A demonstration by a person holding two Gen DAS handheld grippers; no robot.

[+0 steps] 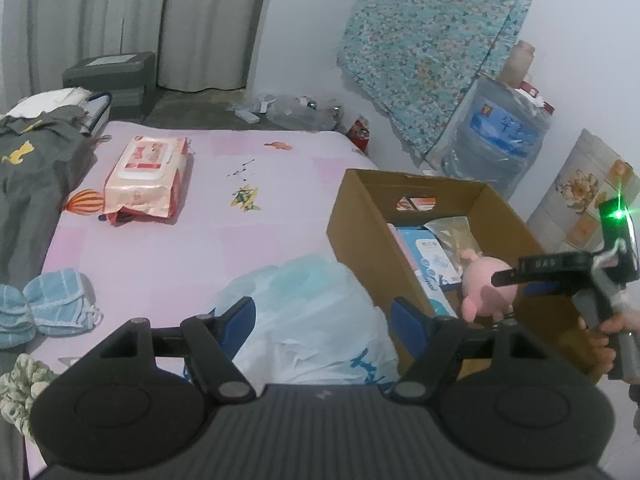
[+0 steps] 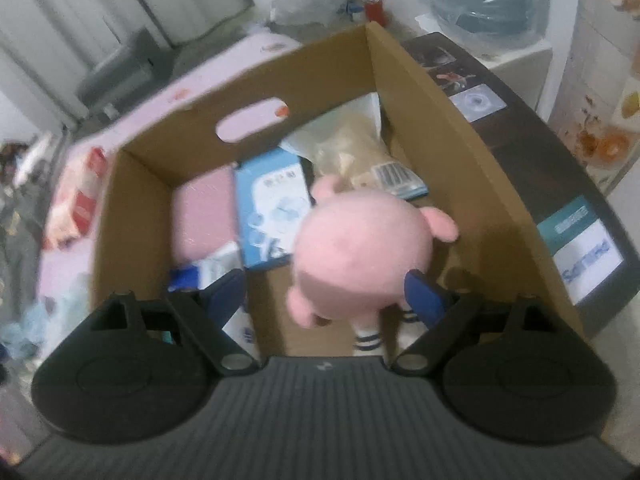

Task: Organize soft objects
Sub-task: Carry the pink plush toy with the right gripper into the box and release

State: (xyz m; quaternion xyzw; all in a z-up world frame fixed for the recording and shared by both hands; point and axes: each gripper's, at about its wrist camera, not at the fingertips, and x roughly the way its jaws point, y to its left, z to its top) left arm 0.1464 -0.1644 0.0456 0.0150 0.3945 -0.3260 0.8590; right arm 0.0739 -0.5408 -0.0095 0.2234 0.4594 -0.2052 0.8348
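The pink plush toy [image 2: 362, 248] drops into the cardboard box [image 2: 440, 140] between the right gripper's [image 2: 326, 298] parted jaws; next, the open, empty left gripper [image 1: 324, 318] must pinch the plastic bag [image 1: 316, 320].

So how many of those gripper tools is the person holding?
2. The left gripper hovers over the white plastic bag on the bed. The right gripper is above the cardboard box, with the pink plush toy between its fingers.
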